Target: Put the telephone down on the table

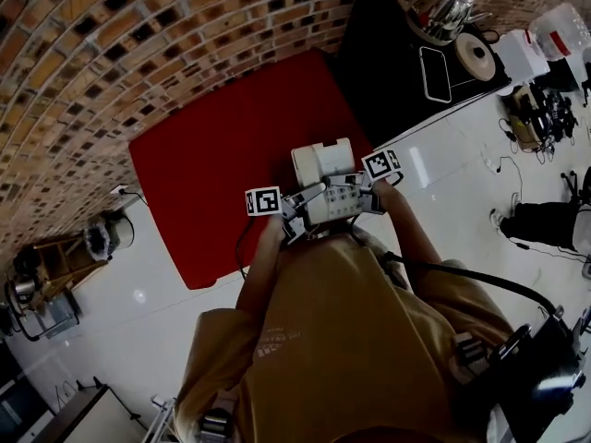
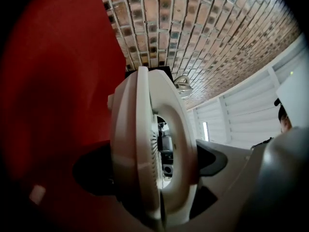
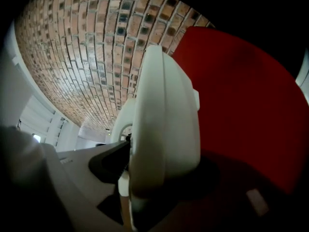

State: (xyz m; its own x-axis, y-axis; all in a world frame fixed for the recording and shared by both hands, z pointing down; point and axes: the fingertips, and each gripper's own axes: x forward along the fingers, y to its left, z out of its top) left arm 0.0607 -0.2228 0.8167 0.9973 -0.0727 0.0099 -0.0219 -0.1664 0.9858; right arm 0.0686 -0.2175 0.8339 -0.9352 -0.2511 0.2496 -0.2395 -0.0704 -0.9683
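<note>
A white telephone (image 1: pixel 328 181) with its handset on top sits between my two grippers, over the near edge of the red table (image 1: pixel 212 164). My left gripper (image 1: pixel 291 212) holds one end and my right gripper (image 1: pixel 369 192) the other. In the left gripper view the handset's rounded end (image 2: pixel 145 144) fills the space between the dark jaws of the left gripper (image 2: pixel 154 175), and the pads lie against it. In the right gripper view the other end (image 3: pixel 164 124) sits likewise inside the right gripper (image 3: pixel 159 175). Whether the telephone's base touches the table is hidden.
A brick wall (image 1: pixel 92 63) runs behind the red table. To the back right stands a black table (image 1: pixel 388 72) with a shiny kettle (image 1: pixel 441 12). A wooden stand (image 1: pixel 55 261) is at the left. Cables and gear (image 1: pixel 536 118) lie on the white floor at the right.
</note>
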